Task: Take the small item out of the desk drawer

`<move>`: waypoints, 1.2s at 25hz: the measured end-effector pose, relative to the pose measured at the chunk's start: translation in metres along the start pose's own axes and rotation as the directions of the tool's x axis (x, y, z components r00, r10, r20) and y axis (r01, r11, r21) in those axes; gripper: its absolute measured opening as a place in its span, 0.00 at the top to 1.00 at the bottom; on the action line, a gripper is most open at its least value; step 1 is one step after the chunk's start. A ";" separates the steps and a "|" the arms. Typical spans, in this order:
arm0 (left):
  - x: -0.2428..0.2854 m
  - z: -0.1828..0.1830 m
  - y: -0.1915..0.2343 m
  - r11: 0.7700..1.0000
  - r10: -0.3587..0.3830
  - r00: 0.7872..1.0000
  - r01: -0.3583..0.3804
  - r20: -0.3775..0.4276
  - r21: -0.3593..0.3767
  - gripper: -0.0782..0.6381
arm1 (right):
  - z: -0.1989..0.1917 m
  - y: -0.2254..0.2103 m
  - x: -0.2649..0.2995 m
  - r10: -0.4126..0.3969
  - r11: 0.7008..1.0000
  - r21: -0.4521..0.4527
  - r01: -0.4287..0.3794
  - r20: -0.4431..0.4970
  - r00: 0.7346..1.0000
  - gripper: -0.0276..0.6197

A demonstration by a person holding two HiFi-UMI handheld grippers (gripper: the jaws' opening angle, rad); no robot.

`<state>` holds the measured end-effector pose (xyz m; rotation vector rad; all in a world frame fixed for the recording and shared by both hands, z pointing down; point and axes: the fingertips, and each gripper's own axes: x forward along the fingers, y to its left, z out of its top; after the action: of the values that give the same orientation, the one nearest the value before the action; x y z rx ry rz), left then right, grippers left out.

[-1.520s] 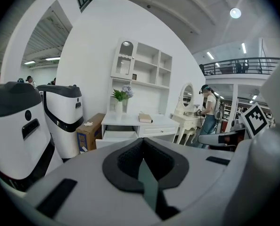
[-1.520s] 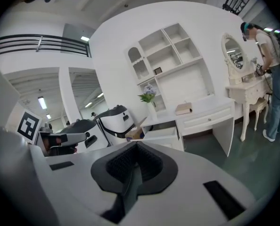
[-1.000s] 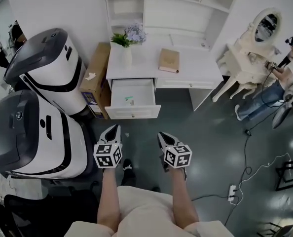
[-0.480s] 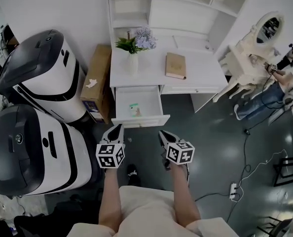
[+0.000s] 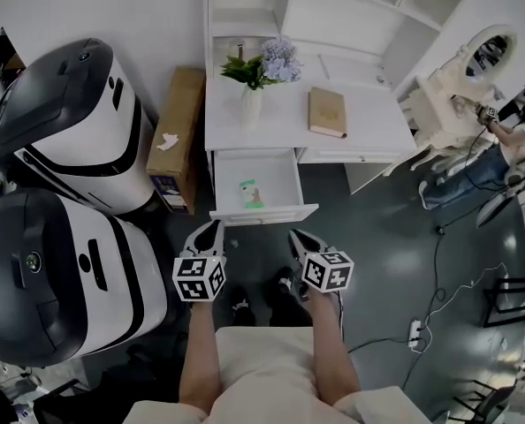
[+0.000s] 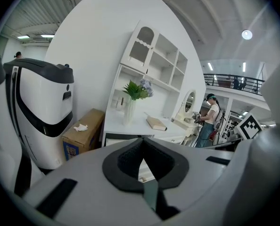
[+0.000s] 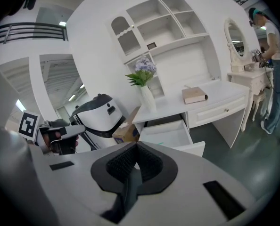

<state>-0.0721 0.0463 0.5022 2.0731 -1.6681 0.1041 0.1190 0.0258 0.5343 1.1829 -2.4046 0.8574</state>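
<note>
The white desk point(image 5: 289, 131) has its left drawer point(image 5: 285, 210) pulled out. A small green and white item point(image 5: 250, 193) lies inside it on the drawer's floor. My left gripper point(image 5: 211, 230) and right gripper point(image 5: 295, 235) are held side by side over the dark floor, just short of the drawer front, both pointing at the desk. Both are shut with nothing between the pads. In the left gripper view the left gripper point(image 6: 142, 160) has its pads meeting. In the right gripper view the right gripper point(image 7: 136, 157) points toward the open drawer point(image 7: 170, 135).
Two large white and black machines point(image 5: 68, 122) point(image 5: 59, 272) stand at the left, with a cardboard box point(image 5: 176, 135) beside the desk. A vase of flowers point(image 5: 252, 104) and a book point(image 5: 327, 111) sit on the desktop. A person point(image 5: 510, 140) stands by a vanity table point(image 5: 448, 104) at the right.
The desk and open drawer have come nearer and slid right in the head view. Both grippers stay shut and level in front of the body.
</note>
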 end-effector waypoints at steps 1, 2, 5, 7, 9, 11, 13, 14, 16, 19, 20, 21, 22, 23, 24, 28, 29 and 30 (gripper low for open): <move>0.003 -0.001 0.002 1.000 0.000 1.000 0.000 -0.005 -0.002 0.87 | -0.001 -0.002 0.004 -0.008 1.000 -0.011 0.008 -0.010 1.000 0.92; 0.005 -0.003 0.005 1.000 0.002 1.000 -0.002 -0.010 -0.004 0.87 | -0.001 -0.004 0.008 -0.018 1.000 -0.026 0.017 -0.022 1.000 0.92; 0.016 -0.002 0.012 1.000 0.006 1.000 -0.006 -0.019 0.001 0.87 | 0.003 -0.010 0.021 -0.037 0.998 -0.051 0.036 -0.033 0.999 0.92; 0.027 0.004 0.018 1.000 0.010 1.000 -0.010 -0.013 0.015 0.87 | 0.013 -0.015 0.034 -0.038 0.998 -0.053 0.037 -0.020 0.999 0.92; 0.041 0.010 0.023 0.999 0.012 1.000 -0.012 -0.011 0.035 0.87 | 0.025 -0.023 0.050 -0.038 0.997 -0.061 0.037 -0.013 0.999 0.92; 0.060 0.019 0.029 0.998 0.013 1.000 -0.012 -0.017 0.061 0.87 | 0.041 -0.030 0.068 -0.040 0.997 -0.067 0.039 -0.006 0.999 0.92; 0.079 0.033 0.037 0.996 0.013 1.000 -0.011 -0.025 0.087 0.87 | 0.065 -0.035 0.087 -0.046 0.996 -0.070 0.046 0.012 0.999 0.92; 0.088 0.041 0.040 0.995 0.013 1.000 -0.011 -0.027 0.097 0.87 | 0.079 -0.037 0.097 -0.047 0.996 -0.077 0.049 0.020 0.999 0.92; 0.106 0.055 0.046 0.995 0.015 0.999 -0.012 -0.028 0.103 0.87 | 0.100 -0.040 0.117 -0.046 0.994 -0.101 0.048 0.020 0.999 0.92; 0.133 0.065 0.055 0.994 0.020 0.999 -0.015 -0.043 0.111 0.87 | 0.119 -0.047 0.149 -0.043 0.994 -0.101 0.044 0.005 0.999 0.92; 0.141 0.066 0.057 0.994 0.020 0.999 -0.014 -0.049 0.113 0.87 | 0.123 -0.050 0.158 -0.045 0.994 -0.098 0.045 -0.004 0.999 0.92; 0.148 0.067 0.059 0.994 0.020 0.998 -0.013 -0.055 0.111 0.87 | 0.124 -0.053 0.167 -0.049 0.994 -0.101 0.048 -0.015 0.999 0.92; 0.154 0.068 0.061 0.994 0.019 0.998 -0.013 -0.061 0.108 0.87 | 0.125 -0.055 0.176 -0.054 0.993 -0.105 0.051 -0.027 0.998 0.92; 0.161 0.070 0.064 0.994 0.020 0.998 -0.013 -0.066 0.106 0.87 | 0.126 -0.057 0.184 -0.057 0.993 -0.107 0.053 -0.038 0.998 0.92; 0.167 0.071 0.066 0.994 0.021 0.997 -0.013 -0.072 0.106 0.87 | 0.126 -0.059 0.193 -0.058 0.993 -0.106 0.053 -0.047 0.997 0.92; 0.190 0.070 0.074 0.995 0.026 0.995 -0.017 -0.096 0.100 0.87 | 0.117 -0.066 0.224 -0.051 0.994 -0.101 0.040 -0.107 0.993 0.92; 0.195 0.069 0.075 0.995 0.027 0.994 -0.017 -0.104 0.098 0.87 | 0.114 -0.068 0.231 -0.046 0.995 -0.096 0.034 -0.123 0.991 0.92; 0.200 0.068 0.076 0.995 0.027 0.993 -0.016 -0.112 0.098 0.87 | 0.111 -0.070 0.238 -0.042 0.995 -0.092 0.029 -0.137 0.990 0.92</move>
<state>-0.1076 -0.1727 0.5348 2.0778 -1.6467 0.3095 0.0281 -0.2219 0.6004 1.0924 -2.2788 0.7853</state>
